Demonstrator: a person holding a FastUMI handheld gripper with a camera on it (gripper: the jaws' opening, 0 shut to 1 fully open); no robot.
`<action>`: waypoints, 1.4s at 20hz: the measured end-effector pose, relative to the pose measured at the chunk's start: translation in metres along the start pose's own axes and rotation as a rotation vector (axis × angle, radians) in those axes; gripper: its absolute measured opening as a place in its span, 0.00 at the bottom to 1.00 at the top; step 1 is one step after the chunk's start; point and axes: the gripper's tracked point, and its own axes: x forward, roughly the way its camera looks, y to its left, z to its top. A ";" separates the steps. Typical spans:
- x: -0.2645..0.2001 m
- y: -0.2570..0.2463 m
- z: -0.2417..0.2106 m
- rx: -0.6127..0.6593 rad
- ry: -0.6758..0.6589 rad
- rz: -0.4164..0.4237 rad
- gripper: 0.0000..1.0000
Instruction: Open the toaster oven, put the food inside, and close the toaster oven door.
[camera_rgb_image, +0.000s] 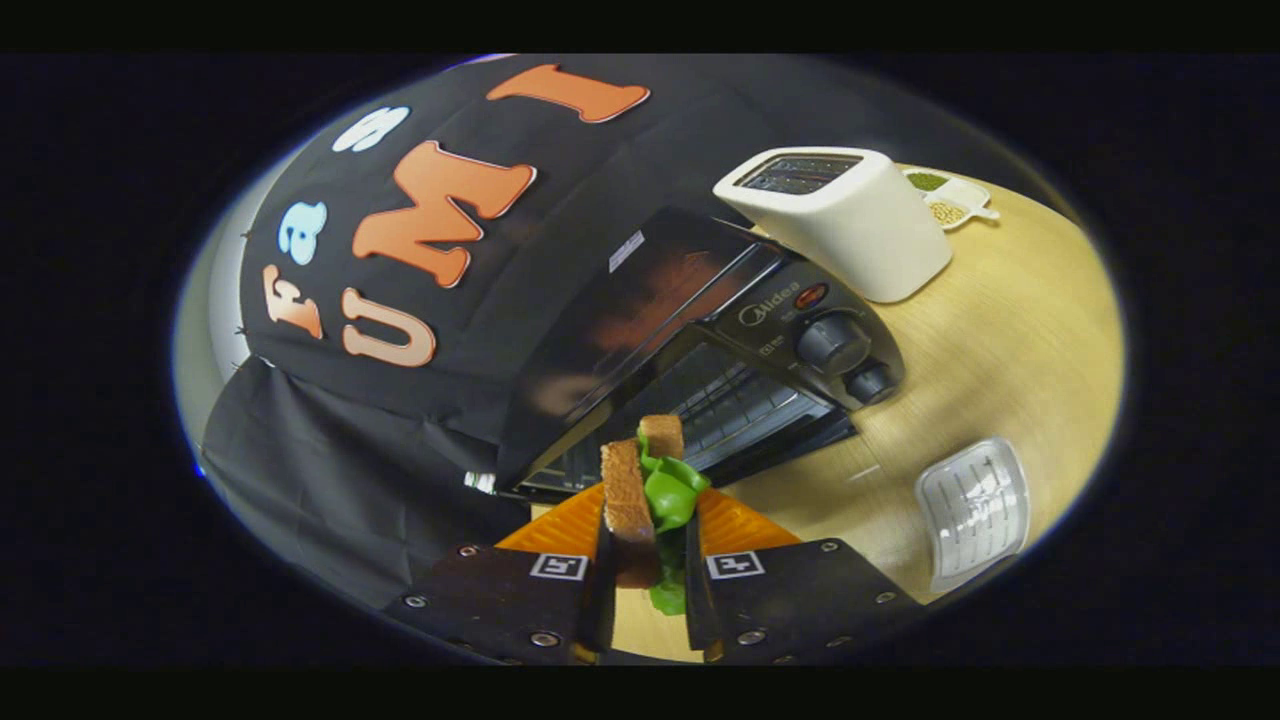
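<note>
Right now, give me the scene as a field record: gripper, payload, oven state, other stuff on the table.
gripper: shut on the sandwich, one finger on each side
sandwich: toast slices with green filling, held on edge between the fingers
toaster oven: black, just ahead of the fingers, door looks open with the wire rack visible
knobs: two on the oven's control panel
toaster: white, beyond the oven
divided dish: behind the toaster, holding grains
clear tray: on the wooden table, beside the gripper

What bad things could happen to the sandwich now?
The gripper squeezes the brown toast sandwich with green lettuce by its lower part, so the loose lettuce might slip out. The black toaster oven has a low opening just ahead; the sandwich stands tall and might bump the top edge going in.
</note>
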 end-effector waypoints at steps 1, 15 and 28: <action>0.008 0.000 0.003 0.018 -0.017 0.005 0.29; 0.090 -0.009 0.004 0.185 -0.211 0.004 0.29; 0.106 -0.026 0.032 -0.124 -0.393 -0.213 0.41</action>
